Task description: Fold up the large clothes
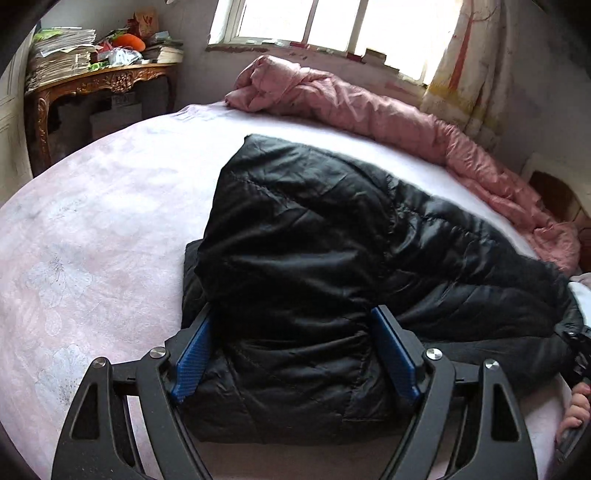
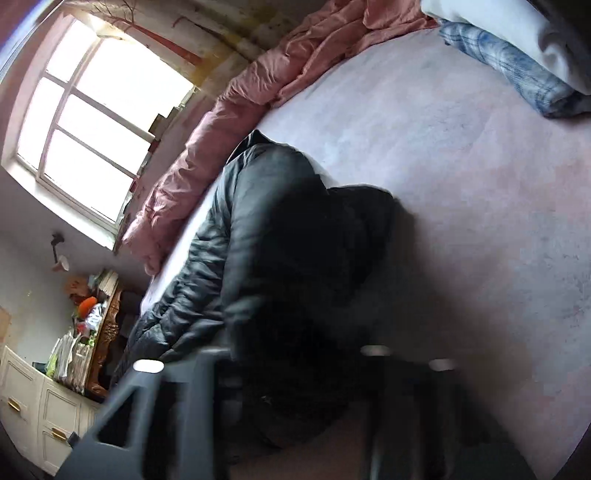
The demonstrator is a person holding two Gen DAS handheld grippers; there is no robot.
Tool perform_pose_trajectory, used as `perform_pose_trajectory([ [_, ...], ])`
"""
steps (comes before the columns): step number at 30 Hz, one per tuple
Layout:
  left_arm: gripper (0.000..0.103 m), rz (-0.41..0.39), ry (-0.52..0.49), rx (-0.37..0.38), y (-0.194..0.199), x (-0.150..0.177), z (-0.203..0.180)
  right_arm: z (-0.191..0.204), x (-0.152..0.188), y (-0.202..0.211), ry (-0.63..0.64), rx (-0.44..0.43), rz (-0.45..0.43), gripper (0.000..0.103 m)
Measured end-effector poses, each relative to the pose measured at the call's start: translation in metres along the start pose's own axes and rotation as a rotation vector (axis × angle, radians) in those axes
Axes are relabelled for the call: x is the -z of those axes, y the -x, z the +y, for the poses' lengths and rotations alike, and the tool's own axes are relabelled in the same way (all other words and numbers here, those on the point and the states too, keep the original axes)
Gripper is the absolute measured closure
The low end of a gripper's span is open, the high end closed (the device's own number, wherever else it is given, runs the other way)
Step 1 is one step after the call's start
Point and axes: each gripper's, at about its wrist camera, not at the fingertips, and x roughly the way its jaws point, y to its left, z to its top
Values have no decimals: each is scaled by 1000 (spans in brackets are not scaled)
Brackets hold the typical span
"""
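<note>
One black jacket point(image 1: 314, 258) lies on the bed point(image 1: 92, 221), long axis running from near left to far right. Left gripper point(image 1: 295, 347) fingers straddle its near fold, spread wide. Right gripper point(image 2: 295, 406) is blurred; state unclear.

A bedroom in a home. A wide bed point(image 1: 110, 206) with a pink quilt point(image 1: 369, 110) lies under a window point(image 1: 332, 22). A carved wooden table point(image 1: 99, 81) holds stacked papers point(image 1: 59, 55).
</note>
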Motion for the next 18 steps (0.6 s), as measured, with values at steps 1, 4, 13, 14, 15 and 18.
perform_pose_trajectory([
  [1,26,-2,-9,30,4,1,-2,3,-4,4,22,19,-18,85],
  [4,29,1,-45,104,21,5,-15,24,-27,36,173,148,-121,87],
  [13,31,96,-111,304,22,17,-52,73,-71,109,614,408,-250,87],
  [14,35,122,-125,315,13,20,-59,87,-65,111,652,396,-261,87],
  [15,47,129,-122,301,6,24,-64,105,-53,112,703,385,-279,86],
  [18,70,164,-102,317,-8,34,-75,162,-11,111,819,284,-296,86],
])
